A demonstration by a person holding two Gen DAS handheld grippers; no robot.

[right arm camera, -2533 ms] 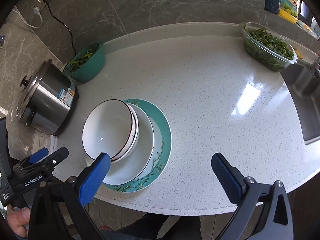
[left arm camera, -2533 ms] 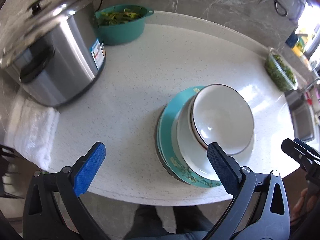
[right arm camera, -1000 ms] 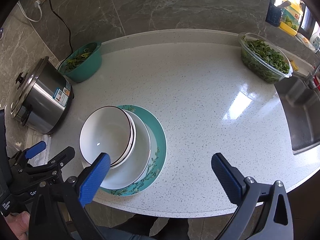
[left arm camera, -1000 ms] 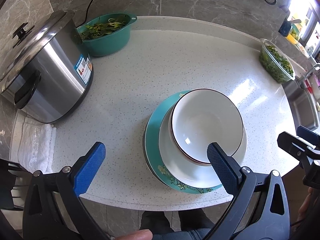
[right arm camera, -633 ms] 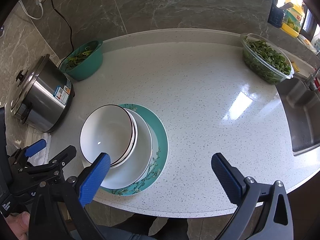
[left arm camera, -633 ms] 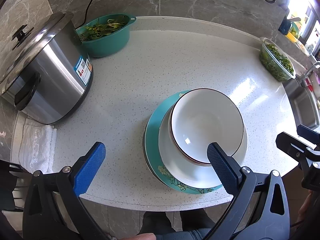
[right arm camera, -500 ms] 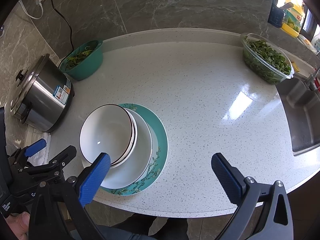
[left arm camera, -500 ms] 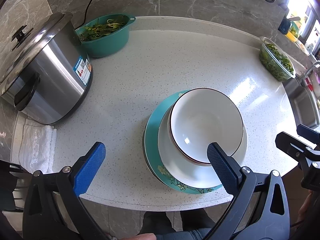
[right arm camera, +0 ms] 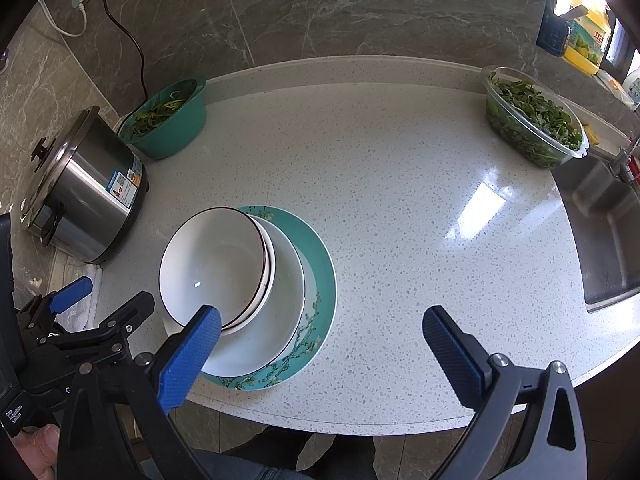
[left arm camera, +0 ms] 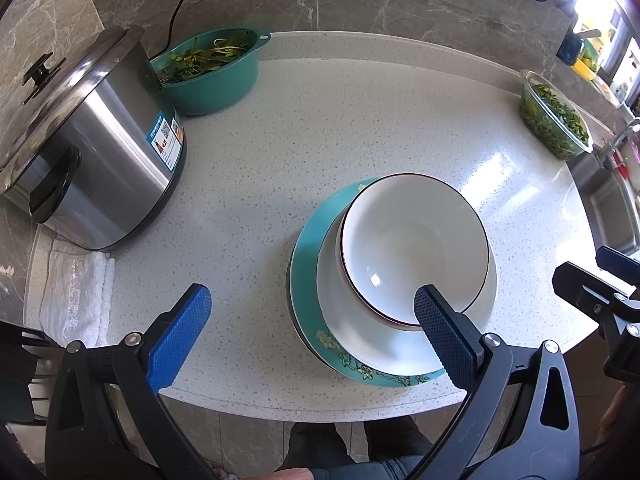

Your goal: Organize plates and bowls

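Stack of white dark-rimmed ceramic bowls on teal floral plate sits between both wide-apart tongs, left gripper nearer; right gripper empty.

Speckled counter, teal plate, cooker

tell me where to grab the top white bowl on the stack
Pinch the rim of the top bowl, one finger inside, one outside. Come from the counter's front edge: that near rim sits raised above the white plate, close to the open left gripper.
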